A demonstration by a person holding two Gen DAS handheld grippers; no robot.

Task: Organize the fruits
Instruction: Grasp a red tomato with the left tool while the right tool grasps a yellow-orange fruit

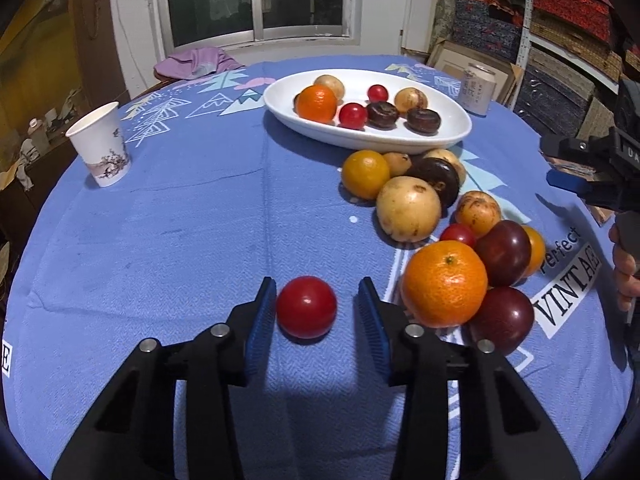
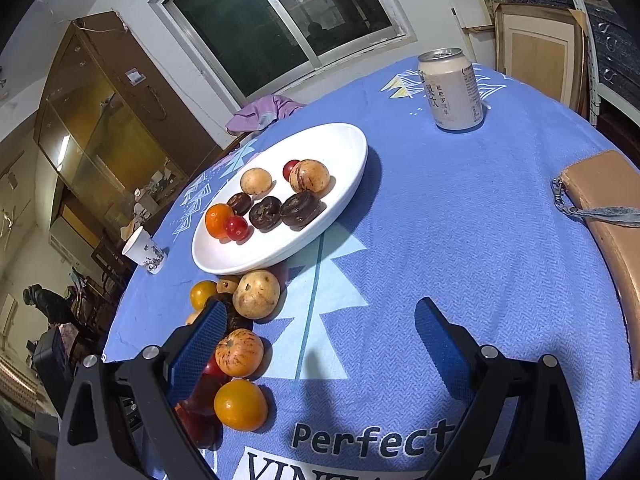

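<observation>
1. The white oval plate [image 1: 448, 136] sits toward the far side of the desk [image 1: 180, 220], which is covered with a blue cloth, and it holds an orange, two small red tomatoes, pale round fruits and dark brown ones.
2. A loose pile of fruit [image 1: 440, 216] lies on the cloth just in front of the plate, on the near side.
3. A red tomato [image 1: 306, 307] lies alone on the cloth, nearer the camera than the plate and just left of a large orange [image 1: 445, 283] at the pile's near end.
4. The left tool [image 1: 317, 312] straddles this tomato: its left blue pad touches the fruit, while a gap shows at the right pad, so nothing is clamped.
5. The right tool [image 2: 320, 340] stands wide open and empty, on the near side of the plate, beside the pile.
6. A paper cup [image 1: 100, 144] stands well left of the plate; a drink can [image 1: 478, 88] stands just right of it.
</observation>
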